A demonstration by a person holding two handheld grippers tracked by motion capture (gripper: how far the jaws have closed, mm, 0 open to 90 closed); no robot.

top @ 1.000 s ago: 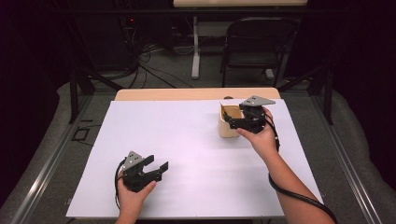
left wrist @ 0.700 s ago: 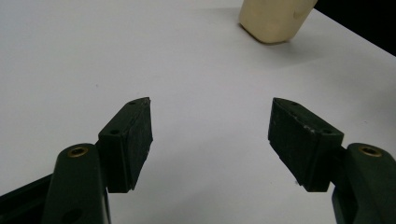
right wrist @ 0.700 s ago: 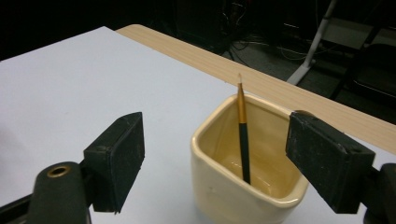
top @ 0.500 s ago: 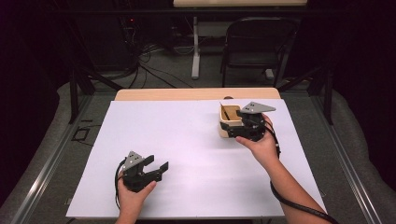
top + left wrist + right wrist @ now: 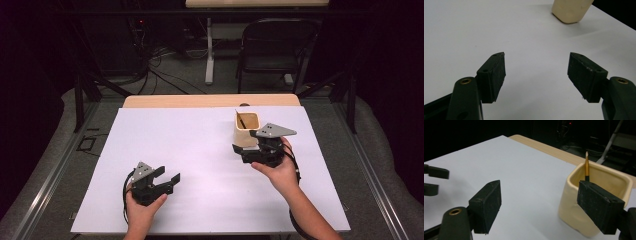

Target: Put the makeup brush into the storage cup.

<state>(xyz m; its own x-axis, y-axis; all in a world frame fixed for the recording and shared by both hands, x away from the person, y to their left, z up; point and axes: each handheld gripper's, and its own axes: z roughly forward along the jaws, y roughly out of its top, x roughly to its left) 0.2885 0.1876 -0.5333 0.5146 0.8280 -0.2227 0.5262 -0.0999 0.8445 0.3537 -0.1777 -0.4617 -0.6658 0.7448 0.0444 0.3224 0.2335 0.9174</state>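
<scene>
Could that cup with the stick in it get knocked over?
Maybe. The open right gripper sits close beside the cream square cup, so a sideways nudge might tip or slide it. The thin brush with a gold band leans loosely on the cup's rim and could fall out. The open left gripper is too far away to steady anything.

A wooden table [image 5: 210, 100] carries a large white sheet [image 5: 200, 150] that covers nearly all of its top, leaving a bare wood strip along the far edge. On the sheet stands a cream square cup [image 5: 246, 129], upright, just beyond the right gripper [image 5: 245, 151] and well apart from the left gripper [image 5: 167, 181], far ahead of it. A thin brush [image 5: 586, 166] stands inside the cup, leaning against its wall.
</scene>
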